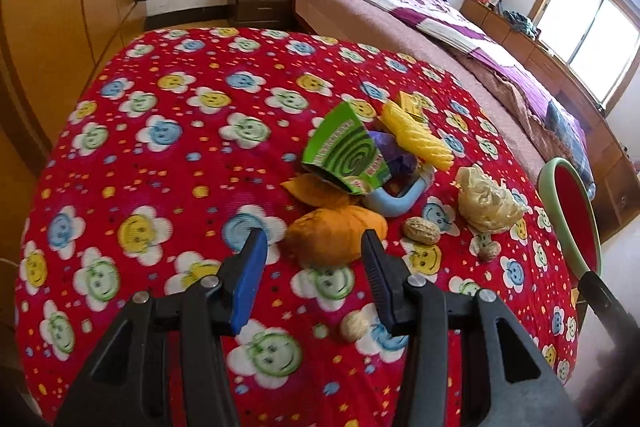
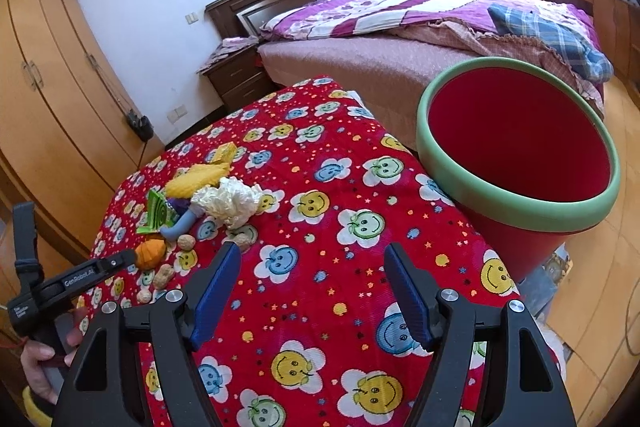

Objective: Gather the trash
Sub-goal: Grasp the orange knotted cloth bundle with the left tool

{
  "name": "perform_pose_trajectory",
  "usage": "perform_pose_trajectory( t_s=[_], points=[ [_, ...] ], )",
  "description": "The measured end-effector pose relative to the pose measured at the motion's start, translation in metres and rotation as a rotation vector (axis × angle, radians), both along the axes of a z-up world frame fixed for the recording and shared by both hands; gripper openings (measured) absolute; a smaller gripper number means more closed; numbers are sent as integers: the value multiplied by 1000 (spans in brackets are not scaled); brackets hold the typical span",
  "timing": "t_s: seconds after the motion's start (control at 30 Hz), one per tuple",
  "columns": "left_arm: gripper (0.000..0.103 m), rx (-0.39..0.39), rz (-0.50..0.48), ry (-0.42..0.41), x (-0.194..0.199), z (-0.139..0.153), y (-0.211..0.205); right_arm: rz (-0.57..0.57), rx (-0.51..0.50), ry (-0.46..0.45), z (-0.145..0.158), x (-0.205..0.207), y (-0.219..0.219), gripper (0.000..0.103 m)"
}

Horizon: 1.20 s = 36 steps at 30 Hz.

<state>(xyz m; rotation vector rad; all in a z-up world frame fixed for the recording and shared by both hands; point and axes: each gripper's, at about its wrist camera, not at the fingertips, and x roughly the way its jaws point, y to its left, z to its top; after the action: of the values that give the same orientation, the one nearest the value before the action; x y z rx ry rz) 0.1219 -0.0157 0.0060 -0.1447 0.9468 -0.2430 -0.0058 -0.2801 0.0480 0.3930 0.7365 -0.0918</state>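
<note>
Peanuts (image 1: 421,231) lie closest to my left claw (image 1: 314,239), which is wide open and holds nothing; its two fingers stand on either side of the orange peel (image 1: 334,237) on the red tabletop (image 1: 160,187). I think the peel is soft, so I should lower until the fingers nearly touch the cloth, then close slowly and not catch the fabric. My right claw (image 2: 314,267) is also open and empty, near the red bin (image 2: 520,211) at the tabletop's edge, where the trash must go.
</note>
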Motion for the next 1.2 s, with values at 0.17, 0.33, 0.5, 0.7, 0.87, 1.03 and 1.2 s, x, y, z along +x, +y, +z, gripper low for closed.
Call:
perform_pose_trajectory(
  t_s=[0.17,0.33,0.5,0.7,0.87,1.03,1.2],
  points=[
    [50,22,-22,17,12,-9,-14,-5,6,15,-5,5,-5,75],
    [50,-15,-10,33,18,-16,-15,-3,2,26,-8,8,-6,75],
    [49,26,-33,7,17,-17,-24,6,3,35,-11,14,-4,75],
    [19,-9,-70,-4,11,-16,-27,40,-3,46,-13,24,5,75],
    [19,-37,-57,-35,4,-4,-18,65,-17,35,-7,26,14,75],
    [19,-42,-16,-100,-1,19,4,92,-27,23,-2,32,24,75],
    [19,-37,38,-138,3,30,27,120,-39,21,0,44,39,75]
  ],
)
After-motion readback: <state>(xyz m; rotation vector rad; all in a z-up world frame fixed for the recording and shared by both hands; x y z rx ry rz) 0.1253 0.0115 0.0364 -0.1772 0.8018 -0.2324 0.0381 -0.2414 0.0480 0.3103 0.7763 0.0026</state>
